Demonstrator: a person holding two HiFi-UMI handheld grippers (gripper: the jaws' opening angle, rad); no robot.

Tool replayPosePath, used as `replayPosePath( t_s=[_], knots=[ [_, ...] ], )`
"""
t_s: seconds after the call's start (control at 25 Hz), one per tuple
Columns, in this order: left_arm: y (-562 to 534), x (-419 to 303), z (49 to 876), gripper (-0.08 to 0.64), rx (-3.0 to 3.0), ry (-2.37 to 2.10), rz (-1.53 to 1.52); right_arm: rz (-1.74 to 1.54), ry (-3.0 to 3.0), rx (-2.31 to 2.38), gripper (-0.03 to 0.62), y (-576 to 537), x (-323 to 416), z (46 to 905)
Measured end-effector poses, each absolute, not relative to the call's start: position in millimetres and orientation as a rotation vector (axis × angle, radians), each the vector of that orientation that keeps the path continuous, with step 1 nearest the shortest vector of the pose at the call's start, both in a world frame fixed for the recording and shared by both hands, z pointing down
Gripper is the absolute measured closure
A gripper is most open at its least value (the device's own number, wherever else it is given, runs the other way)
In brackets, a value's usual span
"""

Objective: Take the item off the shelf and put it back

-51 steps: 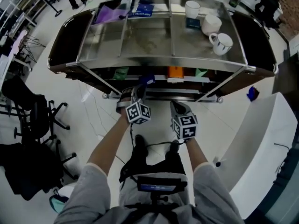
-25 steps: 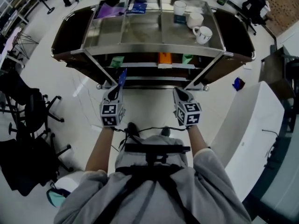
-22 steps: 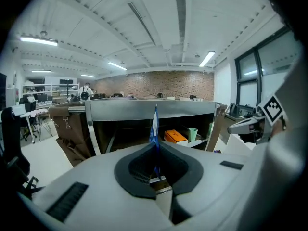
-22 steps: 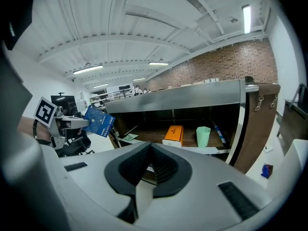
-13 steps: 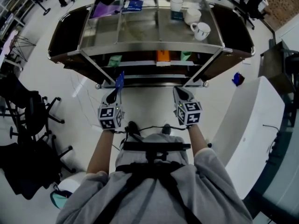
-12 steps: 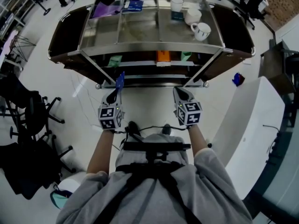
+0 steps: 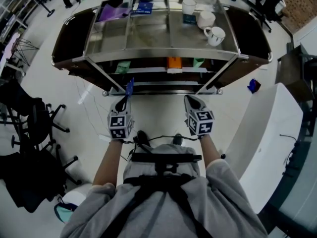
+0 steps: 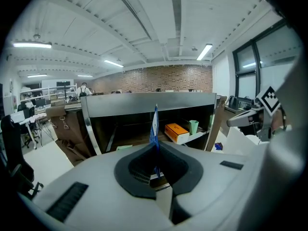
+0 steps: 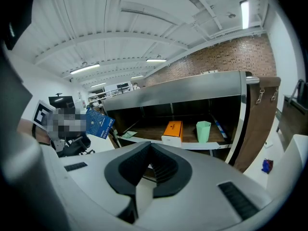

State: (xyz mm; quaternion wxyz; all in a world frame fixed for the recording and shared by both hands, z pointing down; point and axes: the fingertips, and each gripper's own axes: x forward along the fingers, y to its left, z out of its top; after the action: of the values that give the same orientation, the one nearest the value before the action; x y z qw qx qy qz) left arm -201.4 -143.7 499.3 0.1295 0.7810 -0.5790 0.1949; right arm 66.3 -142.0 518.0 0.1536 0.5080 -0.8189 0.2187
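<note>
A steel shelf cart (image 7: pixel 163 54) stands in front of me. A flat blue packet (image 7: pixel 129 87) stands upright in my left gripper (image 7: pixel 124 99), which is shut on it, in front of the cart's lower shelf and a little short of it. In the left gripper view the blue packet (image 8: pixel 154 124) shows edge-on, pinched at my left gripper (image 8: pixel 155 147). My right gripper (image 7: pixel 192 99) hovers level with it to the right, shut with nothing in it. The right gripper view shows my right gripper (image 9: pixel 149 146) empty and the blue packet (image 9: pixel 98 124) at far left.
On the lower shelf lie a green packet (image 7: pixel 122 66), an orange box (image 7: pixel 174 62) and a green cup (image 7: pixel 198 62). The top holds white mugs (image 7: pixel 215 35) and a purple sheet (image 7: pixel 113 11). A black office chair (image 7: pixel 34 118) stands left, a white counter (image 7: pixel 262 138) right.
Since two seconds ago the left gripper has drawn back from the lower shelf and to the left with the blue packet. Over the last second both grippers have hardly moved.
</note>
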Motion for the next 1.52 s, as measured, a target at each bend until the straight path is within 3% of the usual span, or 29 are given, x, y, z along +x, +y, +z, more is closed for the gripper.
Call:
replayPosePath(
  t_s=[0.52,0.84,1.52],
  knots=[
    [-182.6,-188.6,517.3,0.551,2.339,-1.698,0.782,0.662,-2.35,1.374,0.583,-156.7,44.4,536.0],
    [-234.7,-168.6,553.4,0.551,2.552,-1.642,1.201,0.698,-2.359,1.301,0.583,-179.4,8.2,569.1],
    [-331.2,-143.0,661.5,0.551,2.687,-1.58,1.761,0.708,-2.34,1.283,0.583,-223.5,-4.3,653.2]
  ],
)
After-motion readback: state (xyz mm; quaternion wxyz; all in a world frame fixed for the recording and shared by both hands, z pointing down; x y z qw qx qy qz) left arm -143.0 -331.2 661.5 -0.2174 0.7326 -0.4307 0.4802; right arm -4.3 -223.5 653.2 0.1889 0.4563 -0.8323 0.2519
